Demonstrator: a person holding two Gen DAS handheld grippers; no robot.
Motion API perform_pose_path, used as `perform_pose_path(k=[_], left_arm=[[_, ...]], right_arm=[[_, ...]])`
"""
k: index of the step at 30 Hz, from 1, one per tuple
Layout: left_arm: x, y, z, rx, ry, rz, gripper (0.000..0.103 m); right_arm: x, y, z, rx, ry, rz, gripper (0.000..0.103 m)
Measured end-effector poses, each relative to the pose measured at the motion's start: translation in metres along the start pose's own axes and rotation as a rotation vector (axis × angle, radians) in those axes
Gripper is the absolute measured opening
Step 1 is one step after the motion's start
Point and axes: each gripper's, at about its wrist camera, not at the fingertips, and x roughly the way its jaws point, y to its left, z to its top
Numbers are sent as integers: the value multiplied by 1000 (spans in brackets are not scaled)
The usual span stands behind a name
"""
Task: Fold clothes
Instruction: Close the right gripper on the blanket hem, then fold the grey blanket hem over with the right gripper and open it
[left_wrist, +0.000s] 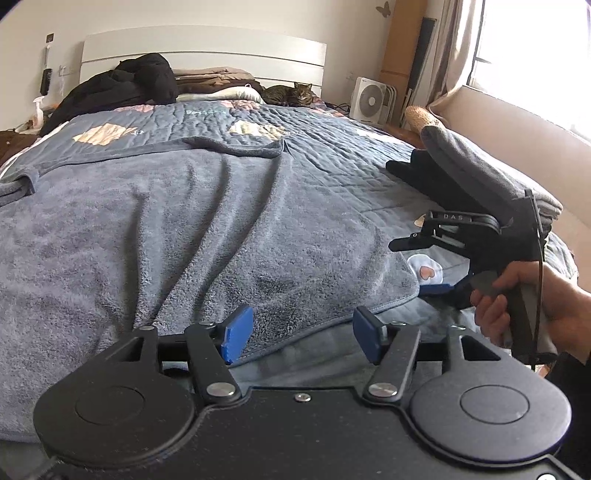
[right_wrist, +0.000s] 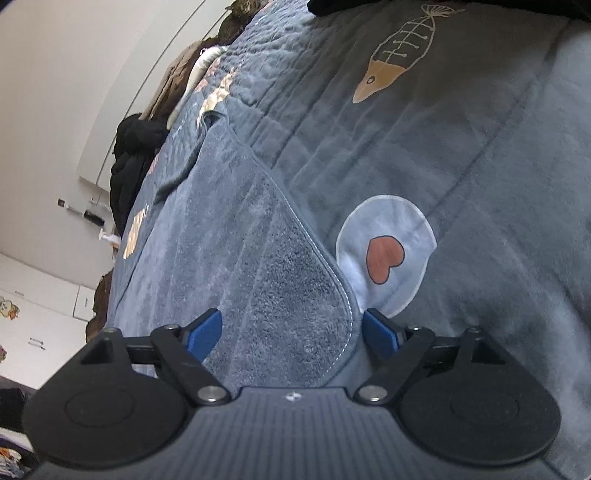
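The grey-blue fleece garment (left_wrist: 155, 229) lies spread and rumpled on the quilted bedspread (left_wrist: 332, 147), its long axis running from 6 toward 12 o'clock up the bed, with long creases and what looks like a sleeve turned over at 10 o'clock. The right gripper (right_wrist: 291, 332) is the nearer one: its jaws stand wide and hold nothing, straddling the garment's rounded near corner (right_wrist: 332, 314), which lies between the blue pads (right_wrist: 205, 332). The left gripper (left_wrist: 301, 334), equally wide and empty, hovers just above the near hem (left_wrist: 295, 338) at its 12 o'clock.
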Motion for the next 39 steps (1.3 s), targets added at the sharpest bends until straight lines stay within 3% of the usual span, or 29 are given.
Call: perform_pose_path(k=[1,3,4,16,36,39], left_arm=[[0,0,0,0,1,0,61],[0,0,0,-3,-1,-1,61],[0,0,1,-4,-2,0,61],[0,-1,-1,6,5,9,61],[-5,-6,0,23,-9,-5,61],[-5,-6,1,20,-10,-4,61]], right_arm=[[0,-1,0,5,-3,-6,64],[-1,-4,1,29,-6,-16,14],[-2,-10,2,61,-2,-19,10],[-35,-4,-6,82,-42,-26,9],[-143,4,-4,104,-234,36,8],[-162,1,-7,96,-286,0,0]])
